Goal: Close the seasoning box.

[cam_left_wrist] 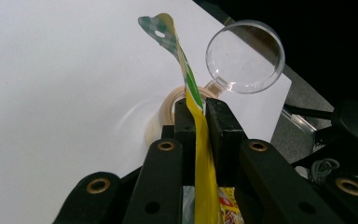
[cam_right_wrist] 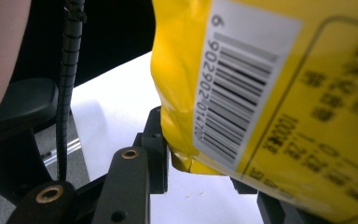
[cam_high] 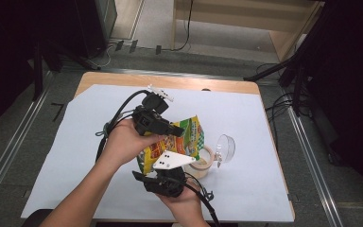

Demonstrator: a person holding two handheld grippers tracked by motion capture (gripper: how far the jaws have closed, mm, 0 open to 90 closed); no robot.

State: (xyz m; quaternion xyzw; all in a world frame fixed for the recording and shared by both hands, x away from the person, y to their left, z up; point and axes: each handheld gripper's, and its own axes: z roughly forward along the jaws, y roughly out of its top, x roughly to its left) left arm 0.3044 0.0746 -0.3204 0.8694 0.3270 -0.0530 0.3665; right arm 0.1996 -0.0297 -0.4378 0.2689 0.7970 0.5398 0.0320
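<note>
Yellow foil bag (cam_high: pixel 172 142) hangs above the desk (cam_high: pixel 264 189) at centre frame, held between both claws. The left claw (cam_left_wrist: pixel 198 109) pinches its flat top seam; the right claw (cam_right_wrist: pixel 200 163) clamps its lower corner by the barcode. A tug could likely tear the seam or spill contents onto the tape roll (cam_high: pixel 202 161) and clear scoop (cam_high: pixel 224 147) right of it. The left hand (cam_high: pixel 123 142) reaches in from the left, the right hand (cam_high: pixel 184 201) from below.
</note>
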